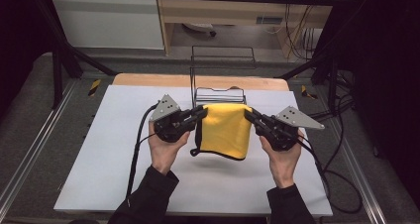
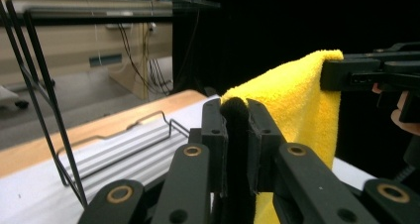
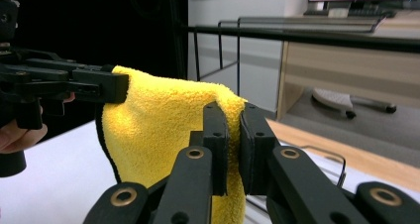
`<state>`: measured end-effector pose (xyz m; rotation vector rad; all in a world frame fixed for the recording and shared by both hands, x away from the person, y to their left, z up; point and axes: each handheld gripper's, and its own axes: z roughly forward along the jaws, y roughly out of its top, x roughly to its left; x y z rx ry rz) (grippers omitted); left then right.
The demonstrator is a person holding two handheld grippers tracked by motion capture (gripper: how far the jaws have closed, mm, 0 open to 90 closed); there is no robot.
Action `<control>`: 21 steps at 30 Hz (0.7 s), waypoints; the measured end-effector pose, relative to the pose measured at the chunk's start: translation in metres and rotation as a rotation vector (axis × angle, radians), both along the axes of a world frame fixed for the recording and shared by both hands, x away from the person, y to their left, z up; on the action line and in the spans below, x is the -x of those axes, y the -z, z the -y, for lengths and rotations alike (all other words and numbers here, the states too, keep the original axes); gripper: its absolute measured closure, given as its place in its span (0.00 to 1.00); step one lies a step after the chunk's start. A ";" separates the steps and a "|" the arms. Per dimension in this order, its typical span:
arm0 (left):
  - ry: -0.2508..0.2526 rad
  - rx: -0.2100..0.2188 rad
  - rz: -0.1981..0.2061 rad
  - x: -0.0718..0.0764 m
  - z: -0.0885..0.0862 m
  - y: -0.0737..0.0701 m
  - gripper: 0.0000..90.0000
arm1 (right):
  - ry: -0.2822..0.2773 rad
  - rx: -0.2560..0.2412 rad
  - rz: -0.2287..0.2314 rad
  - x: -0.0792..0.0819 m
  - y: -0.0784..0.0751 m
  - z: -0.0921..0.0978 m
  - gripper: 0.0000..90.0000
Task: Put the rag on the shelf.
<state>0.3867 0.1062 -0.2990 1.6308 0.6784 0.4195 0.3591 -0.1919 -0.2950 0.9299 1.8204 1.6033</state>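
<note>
Both grippers were clamped on the yellow cloth (image 1: 227,127), 1 at each upper corner, holding it up off the table (image 1: 99,174). At the near edge of the high view, 2 dark sleeves came in from the bottom, with the forearms angled slightly inward and the hands wrapped around the gripper bodies from below. The left gripper (image 1: 202,112) pointed toward the right and a little away from the person, and its jaws were closed on the cloth's left top corner; in the left gripper view, a dark-edged fold of the cloth (image 2: 236,135) sat pinched between the 2 black jaws. The right gripper (image 1: 247,114) mirrored it, pointing toward the left, with its jaws shut on the right top corner; the right gripper view showed yellow pile (image 3: 168,130) squeezed between them. Each gripper carried a grey three-cornered plate on top, and a cable trailed from each back across the table.

Between the 2 grippers the cloth's top edge ran roughly level, and the rest hung down as a folded sheet with a dark border along its lower edge, which was clear of the white tabletop and cast a shadow beneath it.

Just beyond the cloth stood a black wire rack (image 1: 220,68), upright near the table's far wooden edge (image 1: 148,79).
</note>
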 end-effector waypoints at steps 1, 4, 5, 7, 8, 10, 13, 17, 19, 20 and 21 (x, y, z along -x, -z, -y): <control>-0.003 0.003 0.009 0.000 0.000 -0.002 0.89 | 0.000 0.000 0.000 0.000 0.000 0.000 0.93; -0.005 0.019 0.035 0.001 0.001 -0.009 0.89 | 0.011 -0.005 0.033 0.000 -0.006 0.000 0.93; -0.006 0.027 0.042 0.001 0.001 -0.011 0.89 | 0.012 -0.012 0.038 0.001 -0.007 0.000 0.93; -0.009 0.036 0.052 0.001 0.001 -0.013 0.89 | 0.016 -0.020 0.055 0.002 -0.010 0.000 0.93; -0.011 0.038 0.060 0.001 0.001 -0.014 0.89 | 0.019 -0.021 0.068 0.002 -0.012 -0.001 0.93; -0.014 0.044 0.069 0.001 0.001 -0.016 0.89 | 0.025 -0.020 0.087 0.002 -0.015 -0.001 0.93; -0.022 0.058 0.082 -0.001 0.001 -0.019 0.89 | 0.031 -0.028 0.105 0.002 -0.018 -0.003 0.93; -0.029 0.080 0.096 -0.003 0.000 -0.024 0.89 | 0.035 -0.043 0.128 0.000 -0.022 -0.005 0.93; -0.033 0.081 0.105 -0.004 0.000 -0.029 0.89 | 0.040 -0.046 0.141 -0.001 -0.025 -0.006 0.93; -0.037 0.083 0.112 -0.005 0.000 -0.032 0.89 | 0.044 -0.049 0.150 -0.001 -0.027 -0.007 0.93; -0.037 0.087 0.117 -0.006 -0.001 -0.035 0.89 | 0.044 -0.051 0.157 -0.002 -0.030 -0.008 0.93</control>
